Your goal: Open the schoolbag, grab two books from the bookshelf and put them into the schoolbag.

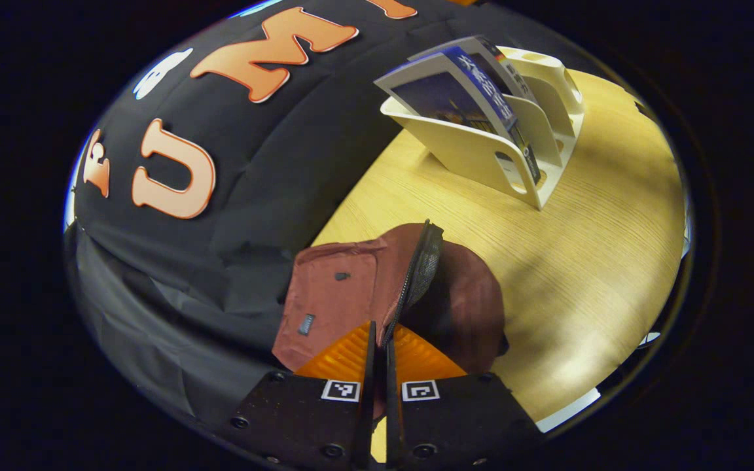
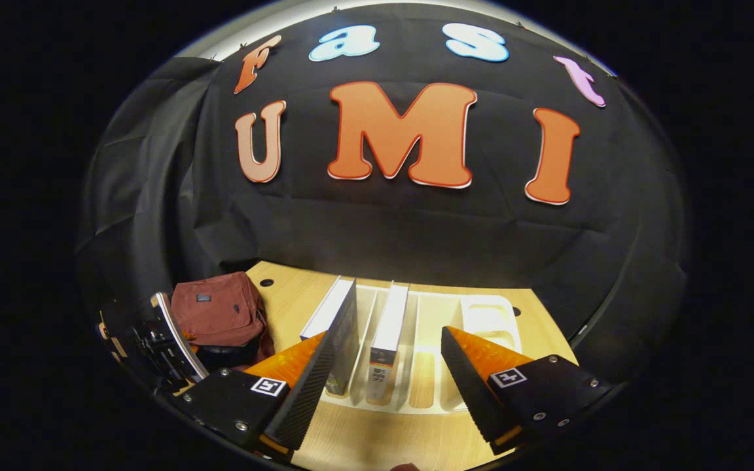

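Observation:
The maroon schoolbag (image 1: 338,294) lies on the wooden table against the booth wall. My left gripper (image 1: 380,335) is shut on its zippered edge (image 1: 416,275) and holds the flap up, so a dark opening (image 1: 462,301) shows to the right of it. In the right gripper view the bag (image 2: 216,311) sits at the left, with the left gripper (image 2: 167,347) beside it. My right gripper (image 2: 385,335) stands open in front of the cream bookshelf (image 2: 488,314). Two upright books (image 2: 341,320) (image 2: 391,324) lean in the shelf's left slots, between and just beyond the fingers. The books (image 1: 462,91) also appear in the left gripper view.
The bookshelf (image 1: 475,160) stands at the table's far side, its right slots holding nothing. Bare tabletop (image 1: 586,261) stretches between bag and shelf. The black cloth wall (image 2: 383,229) rises close behind both. The table's front edge (image 1: 567,412) runs near the bag.

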`<state>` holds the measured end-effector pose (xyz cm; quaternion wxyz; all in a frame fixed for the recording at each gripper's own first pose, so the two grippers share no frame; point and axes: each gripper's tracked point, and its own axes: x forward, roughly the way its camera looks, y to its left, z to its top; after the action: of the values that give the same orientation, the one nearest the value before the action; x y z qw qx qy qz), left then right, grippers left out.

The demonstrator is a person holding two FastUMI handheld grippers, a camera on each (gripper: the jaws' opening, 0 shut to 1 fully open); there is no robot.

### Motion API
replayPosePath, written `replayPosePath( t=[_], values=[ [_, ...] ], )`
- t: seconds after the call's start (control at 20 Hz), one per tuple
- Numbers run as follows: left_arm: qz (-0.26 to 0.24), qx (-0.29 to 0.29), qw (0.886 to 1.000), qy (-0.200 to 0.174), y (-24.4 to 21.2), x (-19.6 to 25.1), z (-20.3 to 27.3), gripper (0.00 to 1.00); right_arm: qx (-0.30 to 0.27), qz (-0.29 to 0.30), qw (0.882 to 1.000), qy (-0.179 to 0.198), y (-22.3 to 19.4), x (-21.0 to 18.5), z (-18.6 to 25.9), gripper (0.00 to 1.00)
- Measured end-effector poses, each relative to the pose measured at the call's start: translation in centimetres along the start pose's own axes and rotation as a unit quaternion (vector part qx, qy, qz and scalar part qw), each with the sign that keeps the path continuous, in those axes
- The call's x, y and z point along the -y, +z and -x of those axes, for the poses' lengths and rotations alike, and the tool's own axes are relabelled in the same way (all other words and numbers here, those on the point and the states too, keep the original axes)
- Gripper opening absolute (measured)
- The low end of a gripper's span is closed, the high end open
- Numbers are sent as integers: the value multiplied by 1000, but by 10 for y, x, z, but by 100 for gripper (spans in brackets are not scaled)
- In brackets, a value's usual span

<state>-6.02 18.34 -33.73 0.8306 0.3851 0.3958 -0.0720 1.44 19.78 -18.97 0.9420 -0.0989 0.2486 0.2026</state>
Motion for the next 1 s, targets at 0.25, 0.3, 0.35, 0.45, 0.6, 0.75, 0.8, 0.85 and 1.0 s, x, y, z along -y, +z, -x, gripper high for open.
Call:
replayPosePath(
  t=[0.25,0.3,0.35,0.45,0.6,0.75,0.8,0.85,1.0],
  values=[
    [7,16,1000,-20,6,-47,4,8,-21,37,999,3,24,-18,-23,97],
    [11,17,999,-30,6,-55,6,9,-27,43,999,3,28,-21,-27,97],
    [17,21,999,-37,8,-64,7,9,-35,48,998,3,30,-25,-32,97],
    [30,31,998,-53,13,-83,6,9,-66,53,996,11,30,-34,-44,97],
    [53,43,995,-70,21,-111,3,9,-128,63,989,25,22,-46,-60,97],
    [46,57,995,-62,27,-134,-1,9,-176,56,982,32,20,-56,-80,97],
    [43,61,995,-65,27,-135,-3,9,-199,57,978,34,18,-59,-87,97],
    [42,63,995,-69,26,-134,-4,9,-214,59,975,34,18,-60,-92,97],
    [51,77,993,-76,27,-136,-5,9,-255,57,965,29,12,-63,-109,98]
  ],
)
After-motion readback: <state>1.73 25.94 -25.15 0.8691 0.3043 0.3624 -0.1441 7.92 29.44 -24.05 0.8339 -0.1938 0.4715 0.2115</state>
